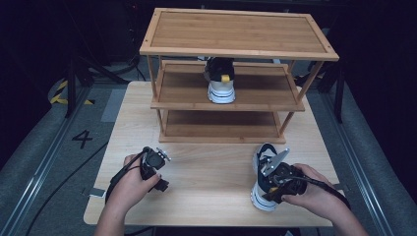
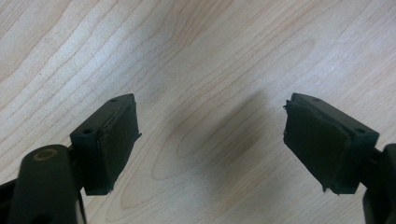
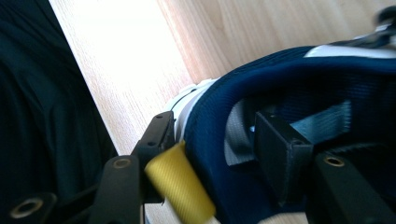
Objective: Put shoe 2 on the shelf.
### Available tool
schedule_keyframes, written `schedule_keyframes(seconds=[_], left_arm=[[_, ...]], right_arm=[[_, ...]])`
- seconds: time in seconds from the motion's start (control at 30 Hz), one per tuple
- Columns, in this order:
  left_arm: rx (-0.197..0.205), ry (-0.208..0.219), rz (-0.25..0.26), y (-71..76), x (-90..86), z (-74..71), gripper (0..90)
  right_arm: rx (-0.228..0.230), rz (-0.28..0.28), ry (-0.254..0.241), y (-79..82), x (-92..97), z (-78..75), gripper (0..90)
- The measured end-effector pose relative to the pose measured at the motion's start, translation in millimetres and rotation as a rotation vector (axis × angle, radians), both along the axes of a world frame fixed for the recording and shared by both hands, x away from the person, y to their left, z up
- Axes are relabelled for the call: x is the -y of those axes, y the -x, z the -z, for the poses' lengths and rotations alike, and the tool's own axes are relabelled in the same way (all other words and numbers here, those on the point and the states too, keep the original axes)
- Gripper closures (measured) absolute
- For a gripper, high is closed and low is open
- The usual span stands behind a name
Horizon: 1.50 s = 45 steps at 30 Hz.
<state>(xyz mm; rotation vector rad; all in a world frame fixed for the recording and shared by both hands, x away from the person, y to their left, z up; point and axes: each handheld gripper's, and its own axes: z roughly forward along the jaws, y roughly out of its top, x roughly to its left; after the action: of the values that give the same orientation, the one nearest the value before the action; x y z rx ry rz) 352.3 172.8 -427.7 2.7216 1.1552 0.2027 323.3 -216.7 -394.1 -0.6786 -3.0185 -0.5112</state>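
A navy and white shoe (image 1: pixel 259 197) lies on the wooden table (image 1: pixel 206 189) at the front right. My right gripper (image 1: pixel 269 192) is shut on its heel collar. In the right gripper view one jaw sits outside the heel beside a yellow pull tab (image 3: pixel 180 182), the other inside the shoe (image 3: pixel 289 79), with the right gripper (image 3: pixel 215 140) straddling the padded rim. A matching shoe (image 1: pixel 220 81) stands on the middle shelf of a bamboo rack (image 1: pixel 236 51). My left gripper (image 1: pixel 164 172) is held over the table at the front left, and the left gripper (image 2: pixel 212 144) is open over bare wood.
The three-tier rack takes up the back half of the table; its top and bottom shelves hold nothing. Bare table lies between the two hands. Dark floor, cables and rails surround the table, and dark clothing shows past the front edge (image 3: pixel 42 116).
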Motion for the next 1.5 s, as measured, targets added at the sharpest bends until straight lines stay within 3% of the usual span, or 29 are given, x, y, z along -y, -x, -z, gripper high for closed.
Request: schedule_keyframes(seconds=[0.27,0.33,0.63,0.67,0.77,0.9,1.0,1.5], left_arm=[[-0.002,0.008,0.014,0.6,1.4,-0.2,18.2],[-0.005,0.008,0.038,0.8,1.5,-0.3,18.2],[0.005,0.009,0.021,-1.1,-2.3,-1.9,18.2],[0.004,0.006,0.014,-1.4,-2.8,-2.1,18.2],[0.005,0.014,0.01,-2.4,-3.8,-2.9,18.2],[0.005,0.015,0.006,-2.8,-4.8,-3.4,18.2],[0.006,0.015,0.003,-2.9,-4.8,-3.8,18.2],[0.001,0.01,0.005,-4.2,-4.5,-1.7,18.2]], right_arm=[[-0.08,-0.026,0.011,0.3,-8.7,14.5,58.7],[-0.088,-0.041,0.022,1.1,-11.5,16.1,63.4],[-0.126,-0.066,0.041,2.9,-12.7,13.5,69.0],[-0.114,-0.084,0.054,2.1,-12.0,12.1,69.0],[-0.121,-0.074,0.043,6.1,-14.1,6.4,69.0],[-0.103,-0.105,0.03,8.9,-15.5,-5.8,68.8],[-0.099,-0.103,-0.003,11.5,-16.1,-16.7,68.8],[-0.065,-0.177,0.038,16.5,-19.4,-74.9,68.7]])
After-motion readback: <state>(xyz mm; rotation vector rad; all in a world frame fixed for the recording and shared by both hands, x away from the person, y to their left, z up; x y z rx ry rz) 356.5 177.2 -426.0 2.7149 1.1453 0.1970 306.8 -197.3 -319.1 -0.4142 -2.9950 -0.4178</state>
